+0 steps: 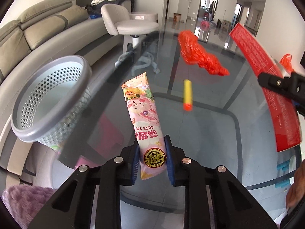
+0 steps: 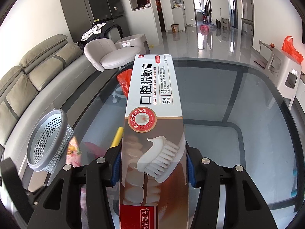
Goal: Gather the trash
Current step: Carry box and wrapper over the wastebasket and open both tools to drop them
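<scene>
My left gripper (image 1: pixel 152 158) is shut on a pink snack wrapper (image 1: pixel 143 114) and holds it above the glass table (image 1: pixel 209 133). The grey perforated bin (image 1: pixel 51 97) stands to its left at the table's edge. My right gripper (image 2: pixel 153 167) is shut on a long toothpaste box (image 2: pixel 154 118), which also shows as a red box at the right of the left wrist view (image 1: pixel 266 87). A crumpled red plastic bag (image 1: pixel 198 53) and a yellow foam dart with an orange tip (image 1: pixel 187 95) lie on the glass. The bin (image 2: pixel 47 143) is at the left in the right wrist view.
A curved grey sofa (image 1: pixel 38 24) runs along the left beyond the table. A light swivel chair (image 1: pixel 131 24) stands past the far edge. A white stool with another red bag (image 2: pixel 282 66) is at the right. A purple fuzzy thing (image 1: pixel 22 200) is at lower left.
</scene>
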The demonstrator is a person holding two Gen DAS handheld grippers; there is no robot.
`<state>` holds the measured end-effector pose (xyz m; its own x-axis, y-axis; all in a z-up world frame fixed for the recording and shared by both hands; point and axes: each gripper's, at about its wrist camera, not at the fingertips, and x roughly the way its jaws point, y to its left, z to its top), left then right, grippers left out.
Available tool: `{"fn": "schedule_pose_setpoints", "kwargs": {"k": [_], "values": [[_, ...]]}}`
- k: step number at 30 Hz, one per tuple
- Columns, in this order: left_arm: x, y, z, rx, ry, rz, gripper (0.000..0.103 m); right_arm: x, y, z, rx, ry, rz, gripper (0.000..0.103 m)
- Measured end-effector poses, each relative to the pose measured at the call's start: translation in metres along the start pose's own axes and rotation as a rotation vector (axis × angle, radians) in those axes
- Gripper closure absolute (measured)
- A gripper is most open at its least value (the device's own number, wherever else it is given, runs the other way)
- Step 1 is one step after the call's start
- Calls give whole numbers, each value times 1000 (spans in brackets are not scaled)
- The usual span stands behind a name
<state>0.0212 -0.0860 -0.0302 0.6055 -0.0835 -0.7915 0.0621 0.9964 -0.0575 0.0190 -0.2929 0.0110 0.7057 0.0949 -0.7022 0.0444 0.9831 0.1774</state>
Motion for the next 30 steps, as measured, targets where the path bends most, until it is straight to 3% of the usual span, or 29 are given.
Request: {"fn": "schedule_pose_setpoints", "kwargs": {"k": [11,21,30], "values": [[-31,65,30,19,-93,27,79,1,40,5,-23,-12,85,52],[-40,136,50,29,-147,81,79,29,125,6,-113,21,202,52],[-24,194,60,-33,-151,124,79,58,196,4,-203,69,282,52]]}}
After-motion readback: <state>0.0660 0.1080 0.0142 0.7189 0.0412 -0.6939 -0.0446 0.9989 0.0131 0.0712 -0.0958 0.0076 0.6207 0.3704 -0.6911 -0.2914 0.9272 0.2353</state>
